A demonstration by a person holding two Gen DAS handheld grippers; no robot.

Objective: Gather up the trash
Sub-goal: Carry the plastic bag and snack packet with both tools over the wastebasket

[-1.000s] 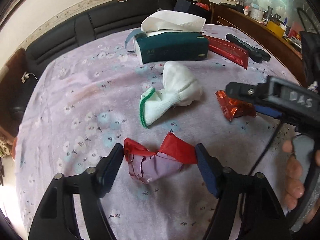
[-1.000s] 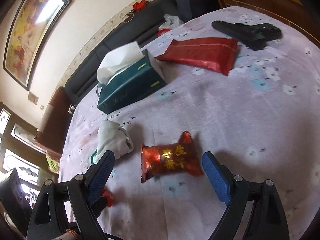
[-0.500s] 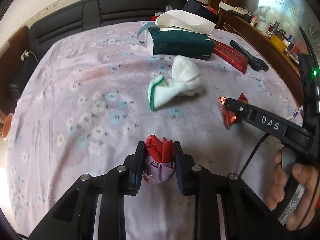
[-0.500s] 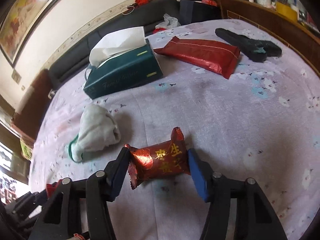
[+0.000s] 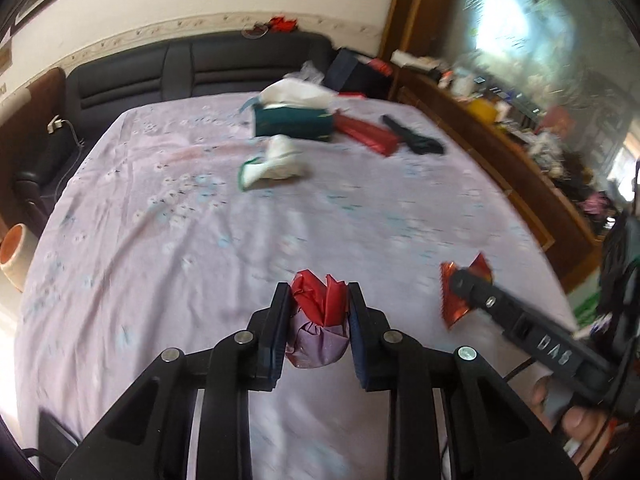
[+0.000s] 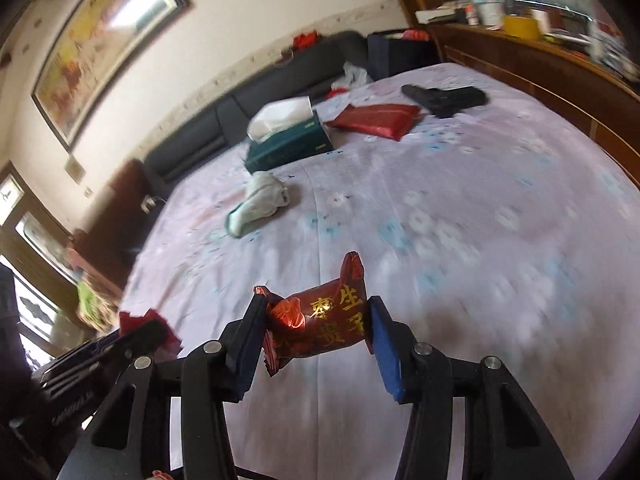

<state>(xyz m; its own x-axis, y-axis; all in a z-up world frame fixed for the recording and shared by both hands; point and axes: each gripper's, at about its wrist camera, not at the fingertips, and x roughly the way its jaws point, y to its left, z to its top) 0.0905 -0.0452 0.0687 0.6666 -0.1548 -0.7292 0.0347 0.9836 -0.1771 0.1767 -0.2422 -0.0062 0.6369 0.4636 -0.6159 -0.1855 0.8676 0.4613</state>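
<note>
My left gripper (image 5: 318, 312) is shut on a crumpled red and purple wrapper (image 5: 320, 320) and holds it above the lilac flowered tablecloth (image 5: 180, 240). My right gripper (image 6: 316, 324) is shut on a shiny red snack packet with gold characters (image 6: 320, 320), also lifted off the cloth. In the left wrist view the right gripper (image 5: 464, 284) shows at the right with that packet (image 5: 460, 292). In the right wrist view the left gripper (image 6: 144, 332) shows at the lower left with the red wrapper (image 6: 136, 320).
At the far side of the table lie a white sock with green trim (image 5: 272, 164), a green tissue box (image 5: 294, 120), a red flat pack (image 5: 368, 134) and a black object (image 5: 412, 140). A dark sofa (image 5: 200, 68) stands behind, a wooden cabinet (image 5: 500, 152) to the right.
Both grippers closed on their items, the left on the crumpled wrapper and the right on the red packet, then lifted them and drew back from the table's far side.
</note>
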